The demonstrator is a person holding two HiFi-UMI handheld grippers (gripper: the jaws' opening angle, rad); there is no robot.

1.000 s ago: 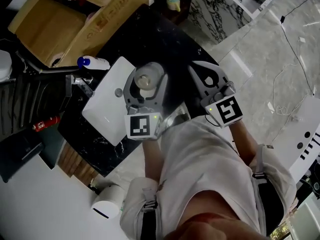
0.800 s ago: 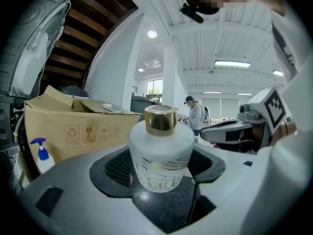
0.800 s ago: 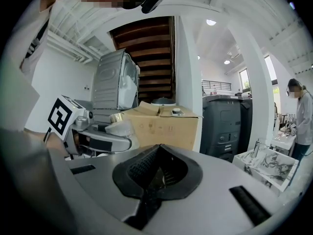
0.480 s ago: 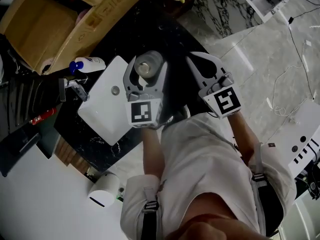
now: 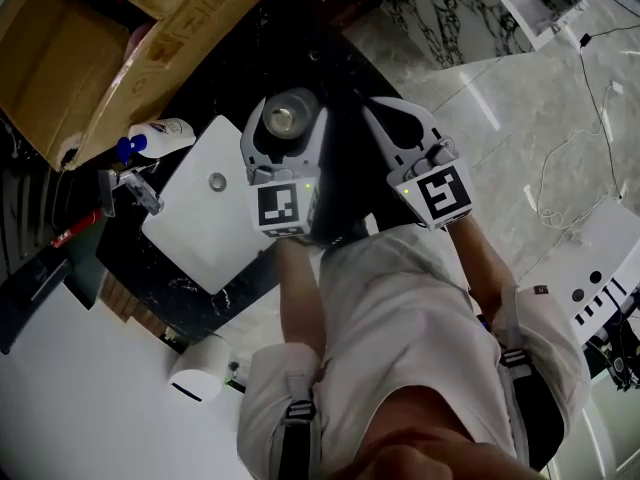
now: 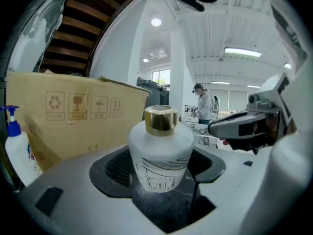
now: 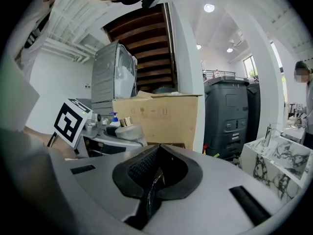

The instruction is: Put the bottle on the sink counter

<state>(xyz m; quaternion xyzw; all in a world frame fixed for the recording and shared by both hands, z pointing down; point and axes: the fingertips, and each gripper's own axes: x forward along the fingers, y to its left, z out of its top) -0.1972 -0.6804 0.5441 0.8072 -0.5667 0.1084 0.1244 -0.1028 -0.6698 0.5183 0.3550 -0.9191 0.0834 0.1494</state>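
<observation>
A white frosted bottle (image 5: 283, 120) with a gold cap and a line drawing of a house stands upright between the jaws of my left gripper (image 5: 285, 110), which is shut on it. In the left gripper view the bottle (image 6: 161, 153) fills the middle, with black veined counter (image 6: 171, 204) showing just under its base; whether it touches I cannot tell. It is over the black sink counter (image 5: 250, 58), right of the white sink (image 5: 195, 218). My right gripper (image 5: 382, 116) hovers beside it, shut on nothing, its pads (image 7: 146, 173) pressed together.
A blue-topped pump bottle (image 5: 155, 136) and a faucet (image 5: 130, 190) sit at the sink's far side. A big cardboard box (image 5: 120, 18) stands behind the counter. A white roll (image 5: 195, 380) lies by the counter's near end. Marble-patterned blocks (image 5: 450, 8) stand on the floor to the right.
My left gripper has carried the bottle farther out over the black counter, past the sink's far corner. The right gripper moved along with it, still shut.
</observation>
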